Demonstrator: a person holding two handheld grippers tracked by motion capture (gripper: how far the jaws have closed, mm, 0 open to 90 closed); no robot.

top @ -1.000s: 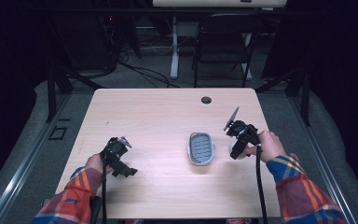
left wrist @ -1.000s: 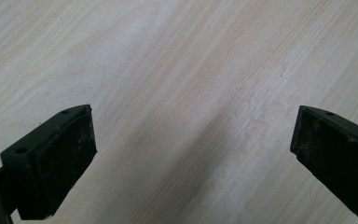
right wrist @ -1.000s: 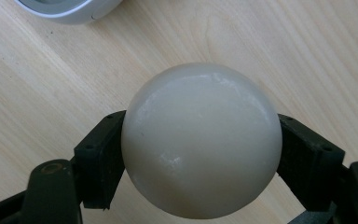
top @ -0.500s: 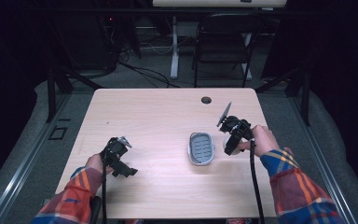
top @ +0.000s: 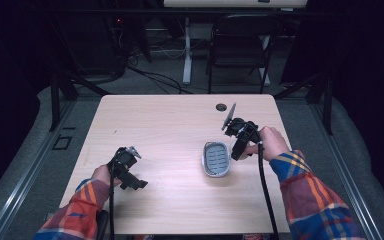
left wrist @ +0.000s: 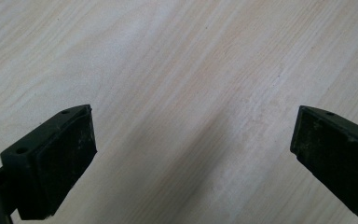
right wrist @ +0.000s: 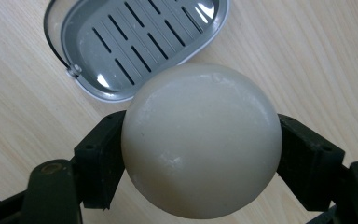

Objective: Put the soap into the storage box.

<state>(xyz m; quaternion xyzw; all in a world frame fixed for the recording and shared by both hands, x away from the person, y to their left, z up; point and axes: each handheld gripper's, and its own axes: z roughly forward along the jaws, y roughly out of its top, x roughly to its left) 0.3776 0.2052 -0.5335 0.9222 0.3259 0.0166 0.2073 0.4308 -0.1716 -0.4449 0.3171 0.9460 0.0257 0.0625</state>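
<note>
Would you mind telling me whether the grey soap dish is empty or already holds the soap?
Empty: the soap dish shows its bare slotted floor, while the round soap sits clamped between the right gripper's jaws.

Left gripper [top: 130, 175] hangs jaws wide apart; right gripper [top: 238, 142] is clamped, tilted downward.

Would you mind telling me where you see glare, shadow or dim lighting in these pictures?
High view: the table is lit, the room around it nearly black. Right gripper view: bright glare patches on the soap dish; the soap held in the right gripper is evenly lit. Left gripper view: a soft diagonal shadow crosses the wood between the open jaws of the left gripper.
</note>
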